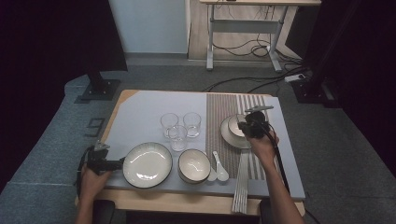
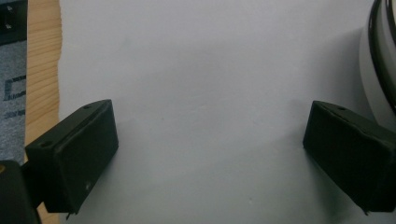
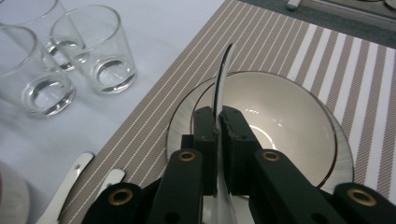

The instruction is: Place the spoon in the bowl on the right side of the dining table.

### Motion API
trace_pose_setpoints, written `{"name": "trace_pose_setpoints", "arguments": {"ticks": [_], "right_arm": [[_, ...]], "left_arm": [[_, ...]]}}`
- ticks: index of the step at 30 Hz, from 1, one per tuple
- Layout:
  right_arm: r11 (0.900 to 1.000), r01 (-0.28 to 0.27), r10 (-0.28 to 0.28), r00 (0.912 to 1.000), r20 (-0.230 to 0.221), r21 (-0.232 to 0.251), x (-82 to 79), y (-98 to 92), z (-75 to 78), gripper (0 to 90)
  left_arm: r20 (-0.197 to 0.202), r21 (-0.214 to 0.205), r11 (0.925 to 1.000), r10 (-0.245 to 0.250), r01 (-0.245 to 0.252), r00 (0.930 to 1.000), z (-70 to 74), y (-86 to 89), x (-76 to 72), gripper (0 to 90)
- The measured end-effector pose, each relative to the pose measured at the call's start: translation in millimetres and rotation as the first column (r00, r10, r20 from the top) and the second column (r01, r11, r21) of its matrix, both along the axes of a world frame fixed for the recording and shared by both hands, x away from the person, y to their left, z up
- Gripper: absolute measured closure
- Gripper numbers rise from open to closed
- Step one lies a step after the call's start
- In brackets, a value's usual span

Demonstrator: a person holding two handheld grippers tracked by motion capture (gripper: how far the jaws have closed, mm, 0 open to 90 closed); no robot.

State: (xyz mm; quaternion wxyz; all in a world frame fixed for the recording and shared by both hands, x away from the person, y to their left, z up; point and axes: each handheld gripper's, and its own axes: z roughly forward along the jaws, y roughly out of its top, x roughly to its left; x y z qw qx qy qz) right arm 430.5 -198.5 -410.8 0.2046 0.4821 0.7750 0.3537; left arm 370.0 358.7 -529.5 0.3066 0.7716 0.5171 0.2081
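Note:
My right gripper (image 3: 218, 126) is shut on the near rim of a pale, dark-edged bowl (image 3: 280, 121), one jaw inside the wall and one outside. The bowl is over a matching plate (image 3: 180, 125) on the striped placemat (image 3: 280, 42). From above, that gripper (image 1: 247, 126) sits at the bowl (image 1: 235, 125) on its plate (image 1: 233, 139), right of centre. My left gripper (image 1: 114, 163) rests low at the table's near left, open, its jaws pointing at the large plate (image 1: 147, 164). Its own view shows the gripper (image 2: 210, 154) wide open over bare mat, the plate's edge (image 2: 376, 60) at the right.
Three clear glasses (image 1: 180, 127) stand mid-table, close to the placemat's left edge (image 3: 93, 46). A second bowl (image 1: 194, 165) and two white spoons (image 1: 217, 171) lie near the front. The wooden table edge (image 2: 42, 70) runs just left of the left gripper.

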Motion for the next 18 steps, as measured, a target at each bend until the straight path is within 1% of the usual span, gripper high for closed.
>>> {"name": "trace_pose_setpoints", "arguments": {"ticks": [5,11,18], "right_arm": [[0.9999,0.010,-0.010,0.9999,0.007,-0.009,11.3,-2.2,-1.6,85.0],[0.9994,0.034,-0.034,0.9994,0.006,-0.004,24.6,-5.0,-5.7,84.9],[0.9989,0.046,-0.046,0.9989,0.007,-0.009,38.9,-5.3,-10.8,85.0]], "left_arm": [[0.000,0.000,1.0000,-0.001,0.001,1.0000,0.0,0.1,0.1,3.0],[-0.001,0.000,1.0000,-0.001,0.001,1.0000,0.0,0.1,0.1,2.9],[-0.001,0.000,1.0000,-0.001,0.001,1.0000,0.0,0.1,0.1,2.9]]}}
